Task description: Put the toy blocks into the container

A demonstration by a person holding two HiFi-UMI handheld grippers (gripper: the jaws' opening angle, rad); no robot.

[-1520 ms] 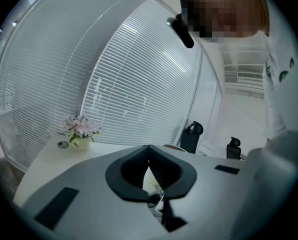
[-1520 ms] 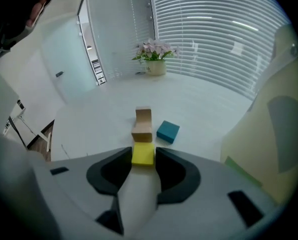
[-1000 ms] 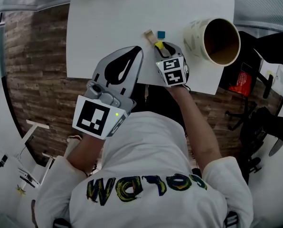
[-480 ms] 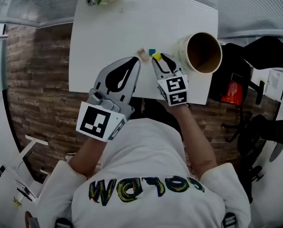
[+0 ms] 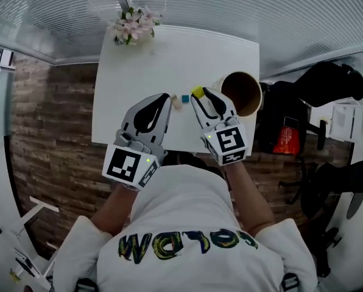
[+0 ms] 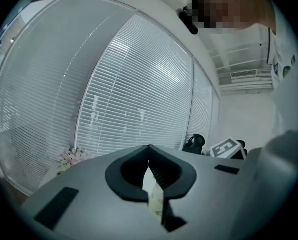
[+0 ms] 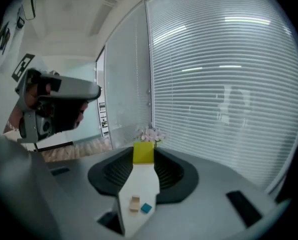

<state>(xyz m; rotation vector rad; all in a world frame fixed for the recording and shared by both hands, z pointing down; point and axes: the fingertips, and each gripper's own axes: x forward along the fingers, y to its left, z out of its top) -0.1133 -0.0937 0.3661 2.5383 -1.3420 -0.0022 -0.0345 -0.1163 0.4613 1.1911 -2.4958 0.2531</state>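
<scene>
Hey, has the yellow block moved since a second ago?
Yes. Held in the right gripper, the yellow block has lifted off the table, from the blue block's near side toward the container.

The head view looks steeply down on the table; both gripper views face the blinds (all share the flowers).

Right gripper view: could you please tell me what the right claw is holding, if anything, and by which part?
The right claw holds a yellow block, pinched by two opposite sides at the jaw tips.
</scene>
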